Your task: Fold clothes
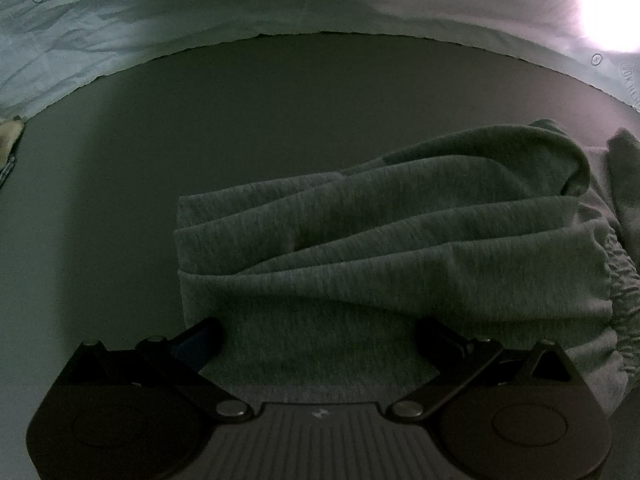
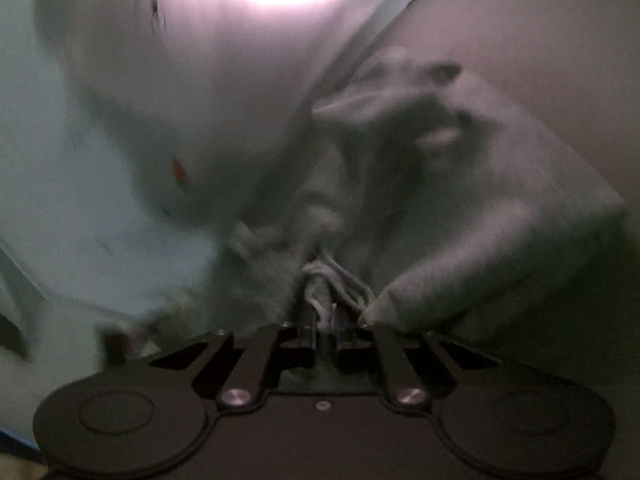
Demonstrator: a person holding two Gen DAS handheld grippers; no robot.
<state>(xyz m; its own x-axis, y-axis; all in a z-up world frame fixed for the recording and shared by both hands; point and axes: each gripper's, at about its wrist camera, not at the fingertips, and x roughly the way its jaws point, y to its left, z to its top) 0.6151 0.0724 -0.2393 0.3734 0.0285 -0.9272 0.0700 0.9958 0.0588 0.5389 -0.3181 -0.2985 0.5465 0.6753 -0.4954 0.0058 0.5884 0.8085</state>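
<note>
Left wrist view: I see the left hand-held gripper (image 1: 318, 334) spread wide over the grey garment (image 1: 400, 240) on the desk (image 1: 200, 120). Right wrist view only — right hand-held gripper (image 2: 324, 320) pinches its drawstring (image 2: 320, 276), blurred.

Dim, glare overhead, perhaps motion-blurred

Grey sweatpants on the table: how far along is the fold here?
Partly done: the grey sweatpants already lie doubled in layers on the table. In hand: the right gripper is shut on the drawstring and waistband cloth. The left gripper stands open over the near edge. The bunched waist end still needs flattening.
</note>
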